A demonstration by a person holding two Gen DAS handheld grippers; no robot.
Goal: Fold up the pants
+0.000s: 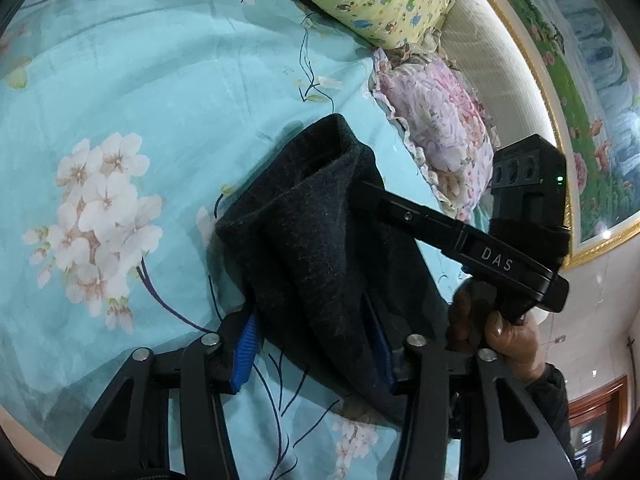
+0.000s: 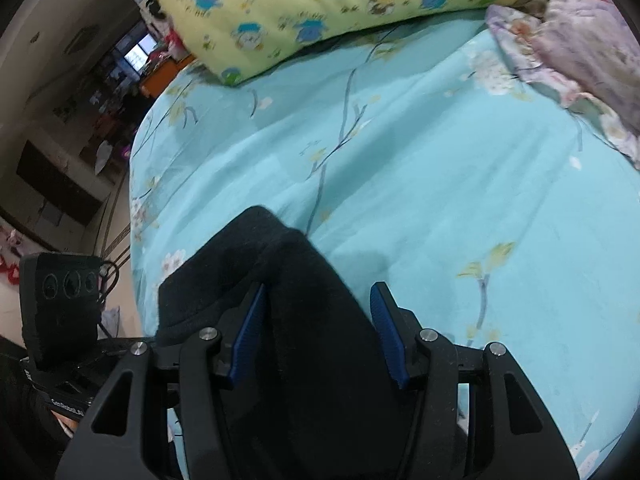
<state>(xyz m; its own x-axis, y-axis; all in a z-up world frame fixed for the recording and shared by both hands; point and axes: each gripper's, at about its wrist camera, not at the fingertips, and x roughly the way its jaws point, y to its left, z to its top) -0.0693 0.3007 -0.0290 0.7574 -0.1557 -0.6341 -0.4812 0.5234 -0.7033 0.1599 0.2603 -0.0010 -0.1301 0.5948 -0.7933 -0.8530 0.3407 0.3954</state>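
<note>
We hold the dark pants (image 1: 316, 248) above the turquoise floral bedsheet (image 1: 120, 80), one gripper at each side of the bunched cloth. In the left wrist view the left gripper (image 1: 314, 344) is at the bottom centre of the frame; its blue pads (image 1: 245, 350) stand on both sides of a thick fold of fabric, and the cloth fills the gap, so we judge it is clamped on the pants. The right gripper (image 1: 360, 192) comes in from the right of that frame, held by a hand (image 1: 496, 332), with its fingers going into the upper part of the cloth.

In the right wrist view the pants (image 2: 288, 312) are in the lower centre. The left pad touches the fabric, but beside the right pad we see a strip of sheet — so we cannot tell if this gripper really presses on the cloth.

To do the step well, we think the right grip must first be made firm. Then both grippers should pull gently apart, so the fabric becomes flat and not twisted, and lower it on the free sheet in the middle of the frame, away from the yellow cartoon-print pillow (image 2: 320, 4) and the pink floral pillow (image 1: 440, 128) at the top. The knit cloth looks thick and soft — it may slip or hang unevenly.
</note>
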